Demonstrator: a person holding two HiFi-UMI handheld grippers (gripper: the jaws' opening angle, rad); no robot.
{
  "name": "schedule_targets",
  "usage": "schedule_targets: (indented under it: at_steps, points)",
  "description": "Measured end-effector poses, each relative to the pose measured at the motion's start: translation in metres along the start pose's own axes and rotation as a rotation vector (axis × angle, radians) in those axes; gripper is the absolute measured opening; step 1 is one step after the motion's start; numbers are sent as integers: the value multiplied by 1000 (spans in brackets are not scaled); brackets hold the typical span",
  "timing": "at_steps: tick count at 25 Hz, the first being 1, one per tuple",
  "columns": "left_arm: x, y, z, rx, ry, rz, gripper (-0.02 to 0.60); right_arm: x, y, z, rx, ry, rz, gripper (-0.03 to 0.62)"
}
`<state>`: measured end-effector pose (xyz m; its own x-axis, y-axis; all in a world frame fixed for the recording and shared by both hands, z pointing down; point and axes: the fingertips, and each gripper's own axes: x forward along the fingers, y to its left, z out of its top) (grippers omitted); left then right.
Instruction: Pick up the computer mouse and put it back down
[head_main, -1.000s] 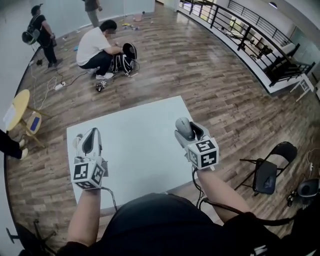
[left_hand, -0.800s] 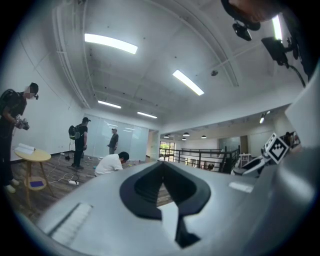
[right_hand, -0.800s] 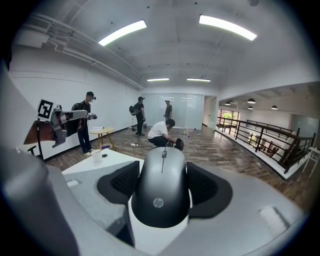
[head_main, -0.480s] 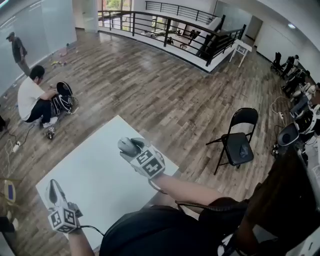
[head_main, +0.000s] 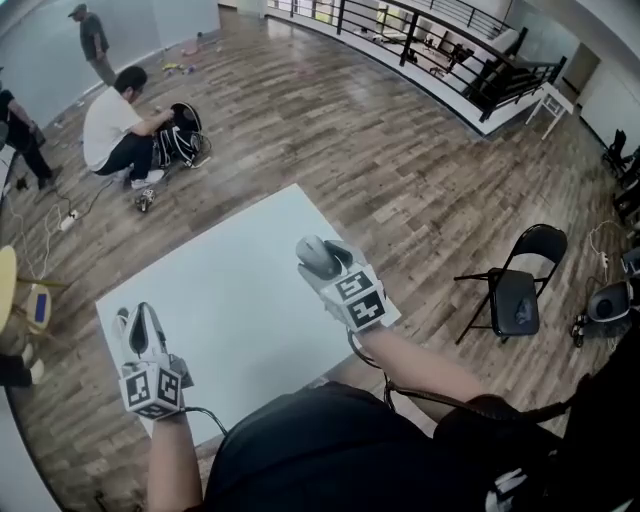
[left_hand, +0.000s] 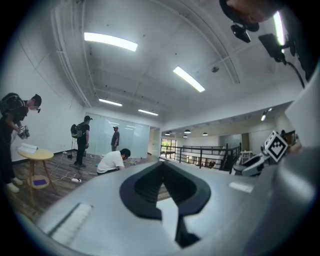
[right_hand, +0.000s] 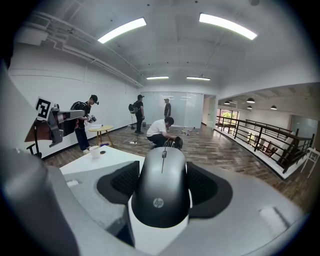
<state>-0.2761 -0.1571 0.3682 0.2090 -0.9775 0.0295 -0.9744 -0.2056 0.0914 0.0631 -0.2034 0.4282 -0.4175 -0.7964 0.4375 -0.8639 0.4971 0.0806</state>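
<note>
While the jaws of your right gripper clamp the smooth, rounded black computer mouse by the flat white surface, your left gripper has its jaws together, empty.

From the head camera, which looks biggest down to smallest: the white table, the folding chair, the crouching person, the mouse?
Largest: white table.
Next: black folding chair and crouching person look about alike. Both are far from the camera, so I won't rank them.
Smallest: computer mouse, though it is nearest.
</note>
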Motion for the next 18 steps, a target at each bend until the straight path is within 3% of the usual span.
schedule_targets:
  at_steps: [18]
  points:
    - [-16,-19,-3,34,37,50,8,3,-5,-33,18,53,41,295]
